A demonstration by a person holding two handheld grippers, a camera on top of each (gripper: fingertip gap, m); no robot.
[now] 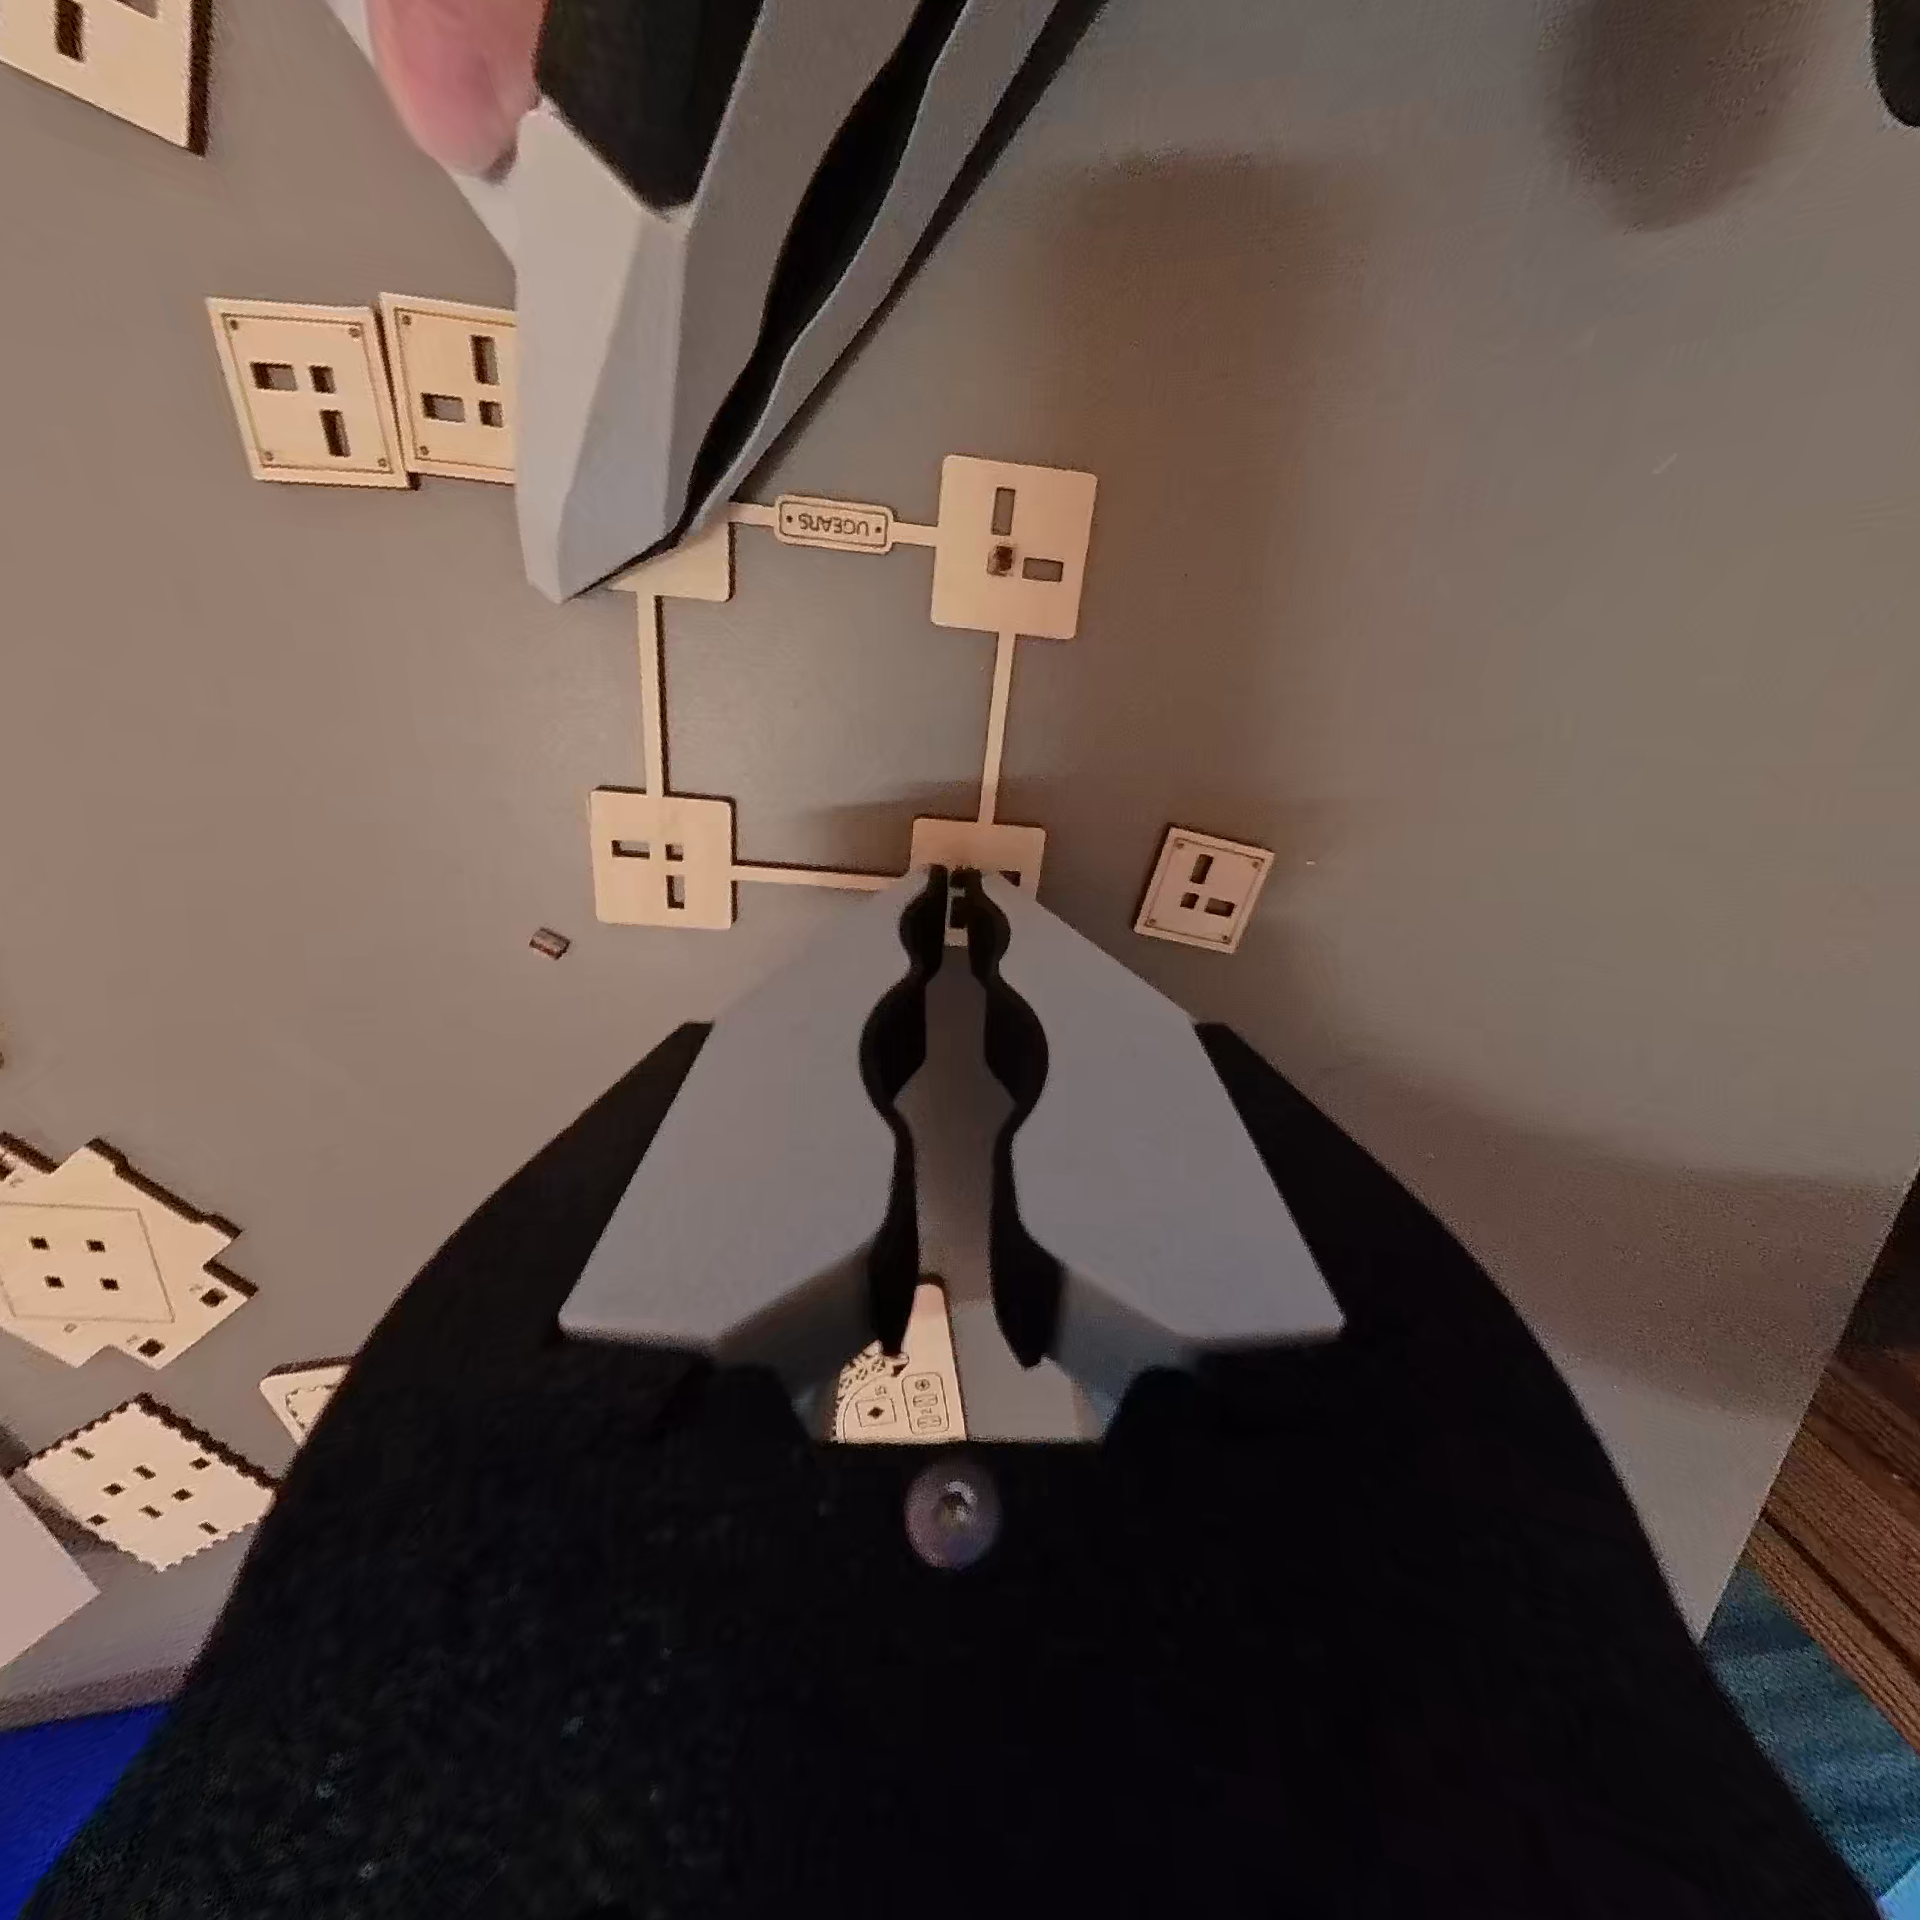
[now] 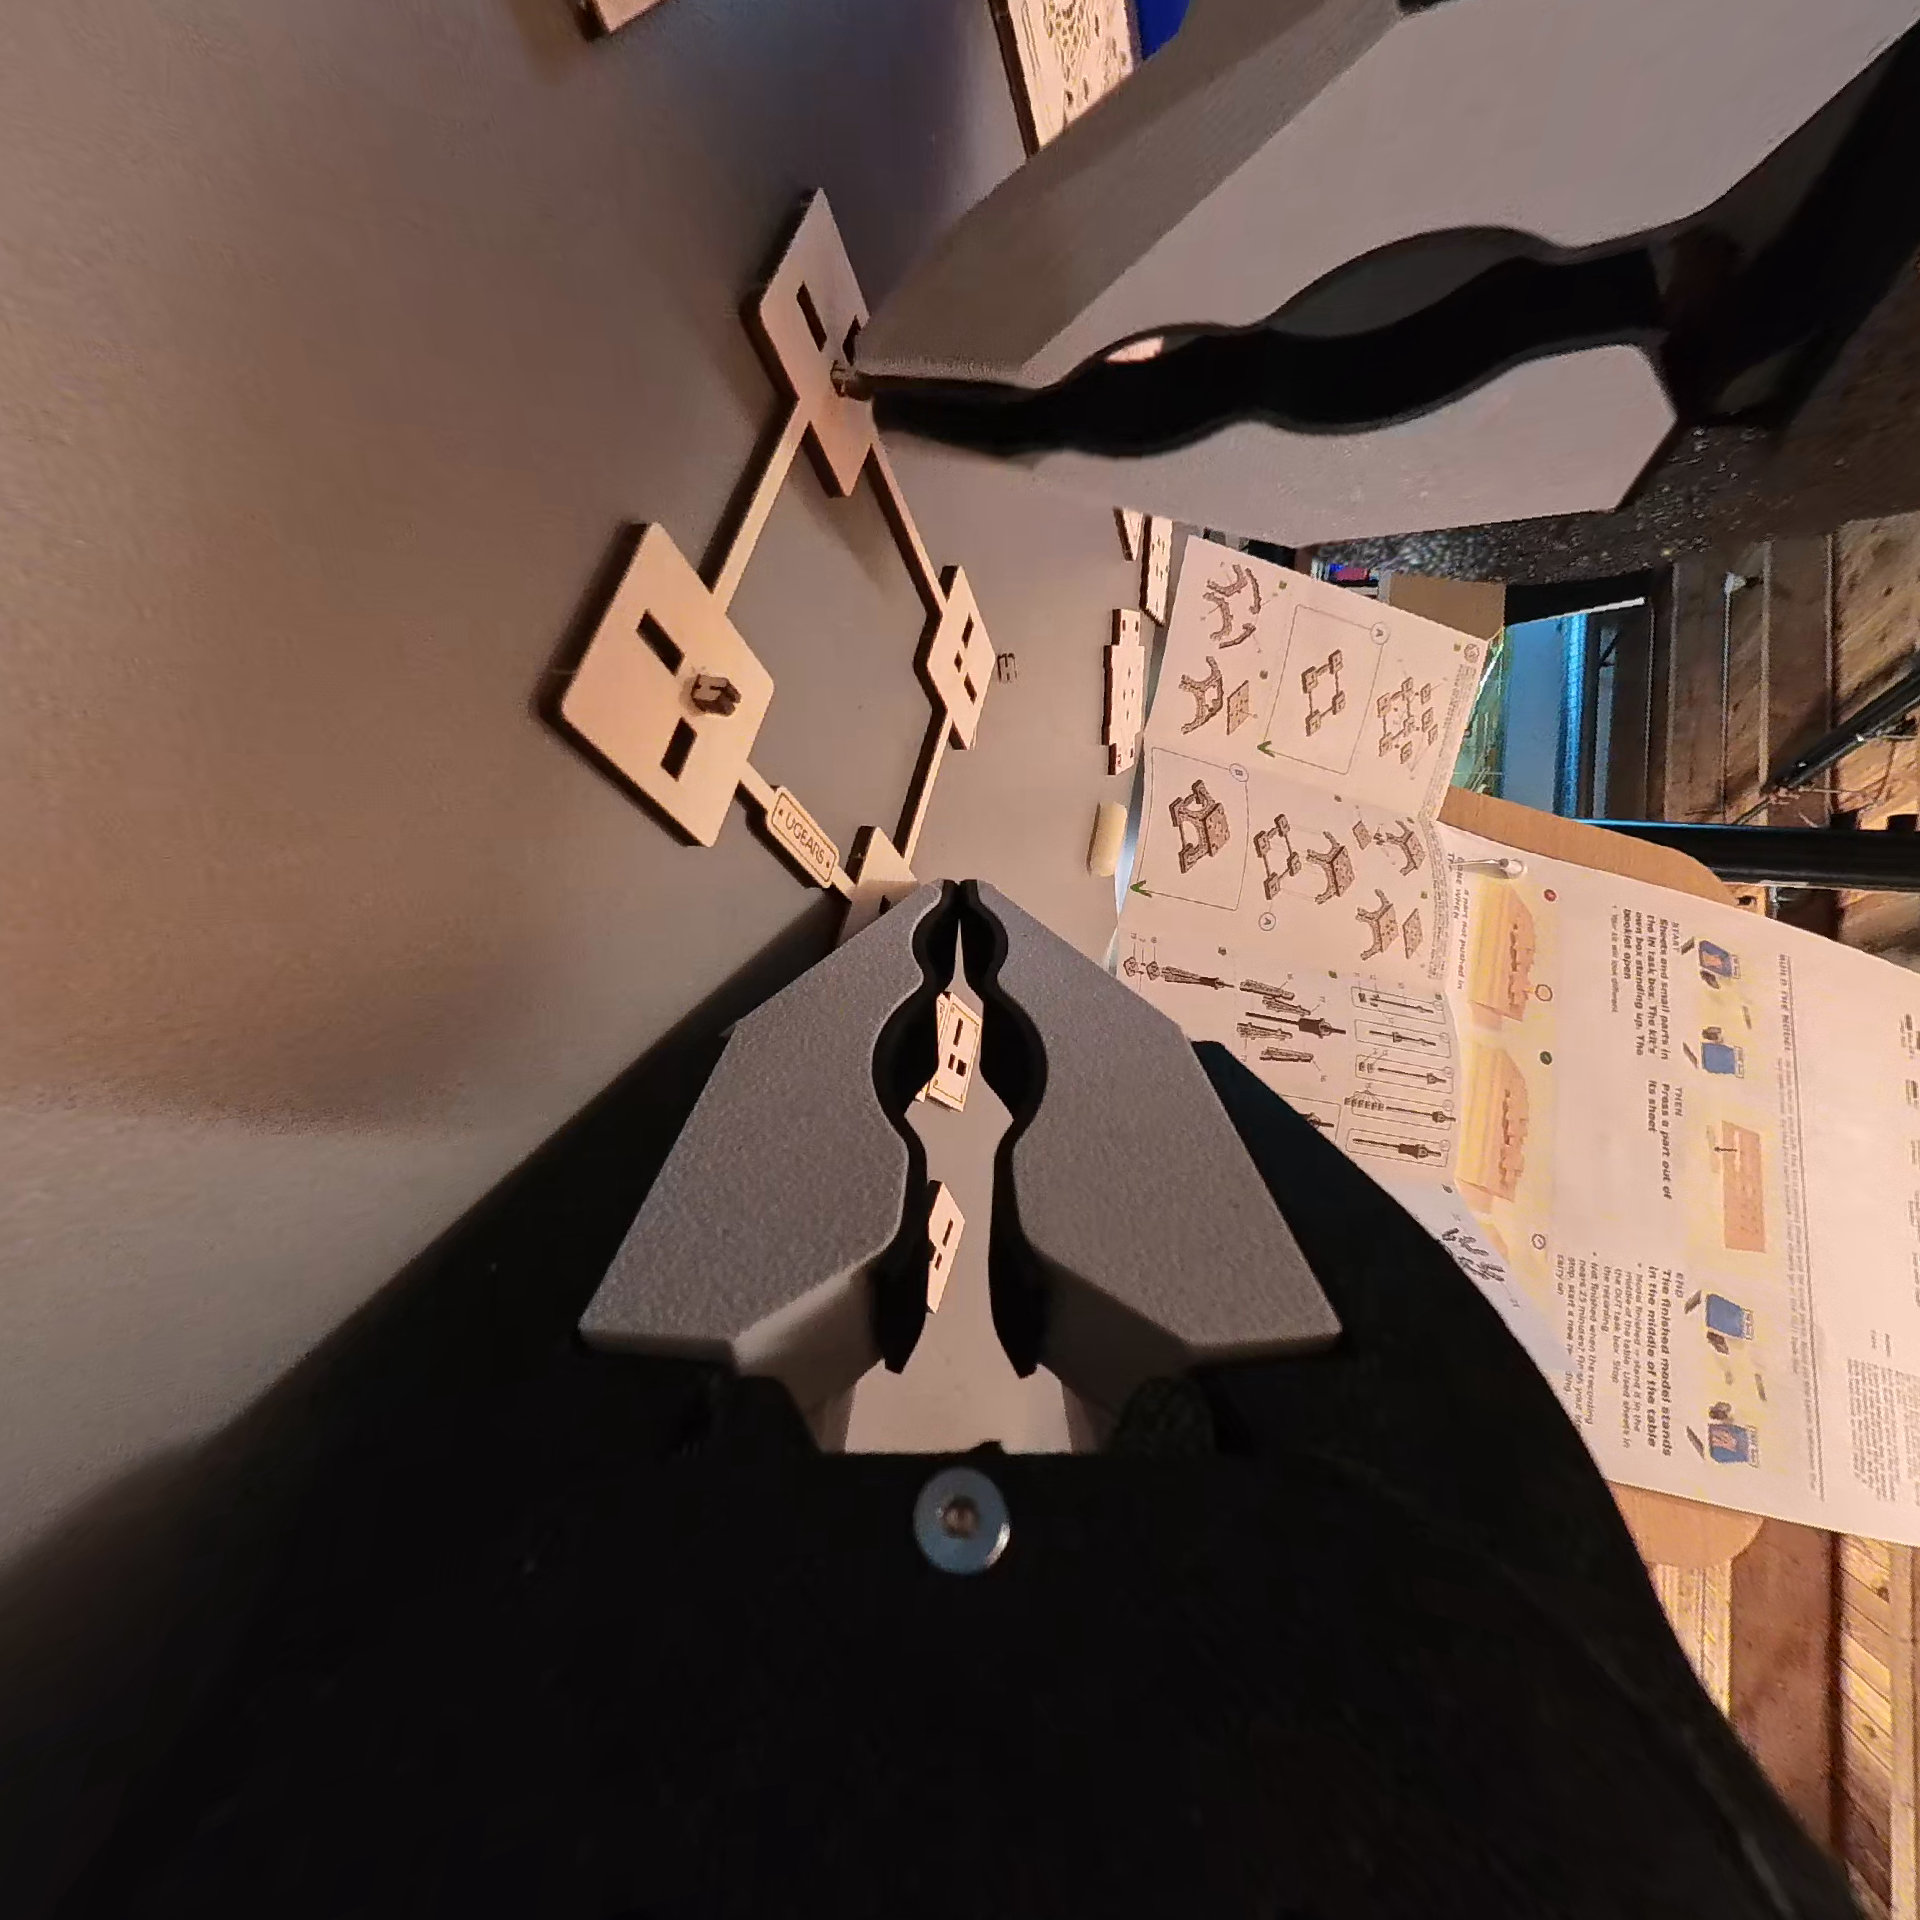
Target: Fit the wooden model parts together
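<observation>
A flat wooden frame (image 1: 997, 717) of four slotted corner squares joined by thin bars lies on the grey table (image 1: 1351, 623). A small wooden peg (image 1: 1003, 561) stands in its far right square; it also shows in the right wrist view (image 2: 715, 694). My left gripper (image 1: 951, 878) is shut on another small peg (image 2: 844, 380) and holds it at the near right square. My right gripper (image 2: 958, 888) is shut, its tips down on the opposite corner square (image 2: 878, 862); it enters the left wrist view from above (image 1: 613, 571). The frame (image 2: 613, 707) lies flat.
Loose slotted wooden tiles (image 1: 307, 390) lie at the back left and one tile (image 1: 1203, 888) lies right of the frame. A stray peg (image 1: 548, 943) and toothed plates (image 1: 145, 1486) lie to the left. Instruction sheets (image 2: 1299, 727) lie beyond. The table edge (image 1: 1766, 1351) runs on the right. Spacing between my two grippers at the tips: around 8 cm.
</observation>
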